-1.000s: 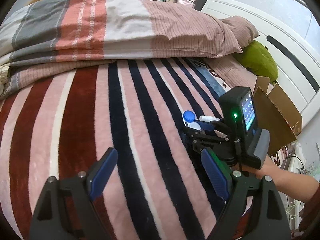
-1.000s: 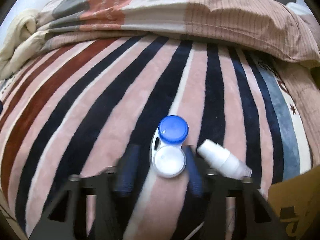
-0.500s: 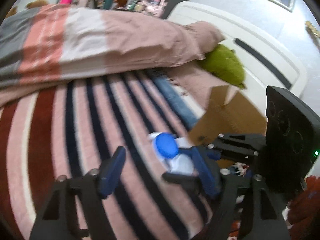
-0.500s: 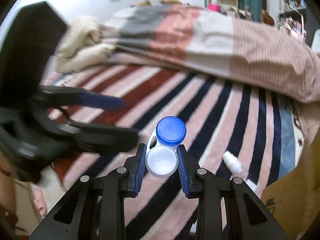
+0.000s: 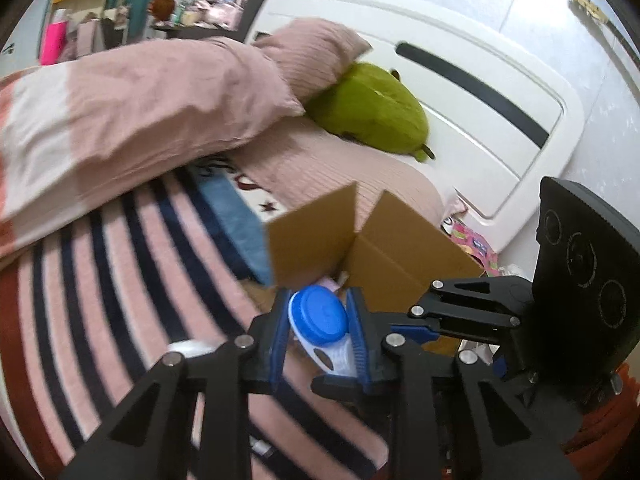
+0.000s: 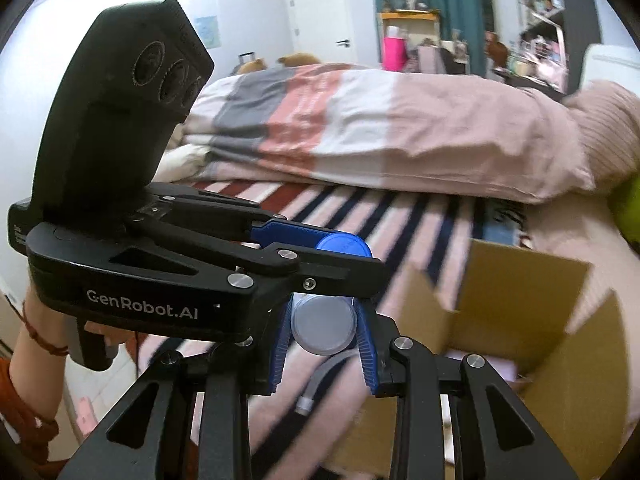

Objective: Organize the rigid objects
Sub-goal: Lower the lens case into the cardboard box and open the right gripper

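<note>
We find both tools pinching one contact lens case point(image 5: 320, 322): the left gripper point(image 5: 318, 334) clamps its blue-capped end, the right gripper point(image 6: 324, 330) its white-capped end. The case hangs just short of the open cardboard box point(image 6: 516, 320). We judge that opposed pulls could twist it loose, dropping it onto the striped blanket point(image 5: 120, 280).

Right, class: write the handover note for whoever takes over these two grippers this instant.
Left gripper: shut on the blue-capped end of the lens case.
Right gripper: shut on its white-capped end.
The case is in the air beside the open cardboard box, not yet in it.
Left to do: one gripper lets go and the other puts it in. Probably the white bottle on the blanket follows.
</note>
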Available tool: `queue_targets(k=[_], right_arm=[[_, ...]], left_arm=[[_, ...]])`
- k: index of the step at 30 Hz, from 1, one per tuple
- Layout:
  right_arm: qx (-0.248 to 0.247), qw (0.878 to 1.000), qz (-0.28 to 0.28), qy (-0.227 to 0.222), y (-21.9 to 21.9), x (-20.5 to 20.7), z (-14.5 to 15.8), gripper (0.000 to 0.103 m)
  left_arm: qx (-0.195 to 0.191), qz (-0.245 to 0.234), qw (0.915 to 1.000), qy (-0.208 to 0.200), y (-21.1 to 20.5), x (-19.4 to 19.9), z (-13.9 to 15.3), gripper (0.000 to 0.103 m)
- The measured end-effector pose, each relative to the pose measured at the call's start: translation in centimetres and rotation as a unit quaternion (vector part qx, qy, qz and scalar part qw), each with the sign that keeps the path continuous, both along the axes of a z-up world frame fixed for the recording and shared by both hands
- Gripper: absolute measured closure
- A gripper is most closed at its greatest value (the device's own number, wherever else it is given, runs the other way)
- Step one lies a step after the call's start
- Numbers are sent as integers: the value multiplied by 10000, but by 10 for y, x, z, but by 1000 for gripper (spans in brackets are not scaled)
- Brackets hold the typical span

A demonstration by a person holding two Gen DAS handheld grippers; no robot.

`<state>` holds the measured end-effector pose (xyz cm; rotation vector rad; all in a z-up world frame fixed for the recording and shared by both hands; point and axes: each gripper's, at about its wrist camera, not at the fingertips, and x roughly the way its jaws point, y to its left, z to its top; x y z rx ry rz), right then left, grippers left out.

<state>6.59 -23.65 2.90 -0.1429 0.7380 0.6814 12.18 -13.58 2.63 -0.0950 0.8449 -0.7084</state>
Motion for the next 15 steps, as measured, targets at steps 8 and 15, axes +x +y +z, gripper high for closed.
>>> queue_targets(k=[8, 15], right_arm=[[-345, 9962, -404, 694, -57, 29, -21, 77], [-894, 9895, -583, 979, -60, 42, -37, 63]], left_arm=[[498, -253, 9963, 654, -69, 32, -22, 78], [741, -109, 9953, 610, -70, 34, -23, 40]])
